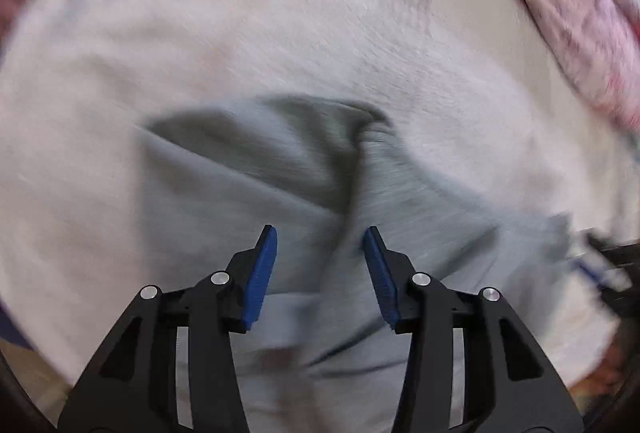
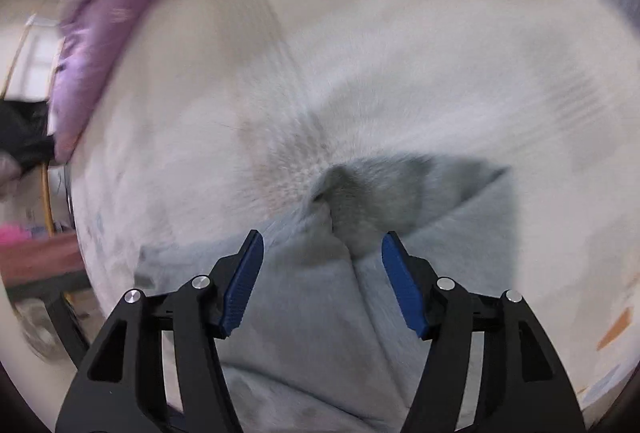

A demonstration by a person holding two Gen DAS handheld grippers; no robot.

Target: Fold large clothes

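Here both views are smeared by motion blur, so fine detail is lost. The left tool (image 1: 320, 233) and right tool (image 2: 322, 239) each stand partly open, gripping nothing. The grey garment (image 1: 248, 193) lies crumpled just beyond their tips on a white blanket (image 1: 200, 33). Farther off lies pink bedding (image 1: 568, 25).

One grey garment (image 1: 256, 193) on one white sheet (image 1: 200, 33). One pink quilt (image 1: 568, 13) at the edge. Two grippers, left (image 1: 320, 245) and right (image 2: 322, 253), four blue pads (image 1: 260, 273).
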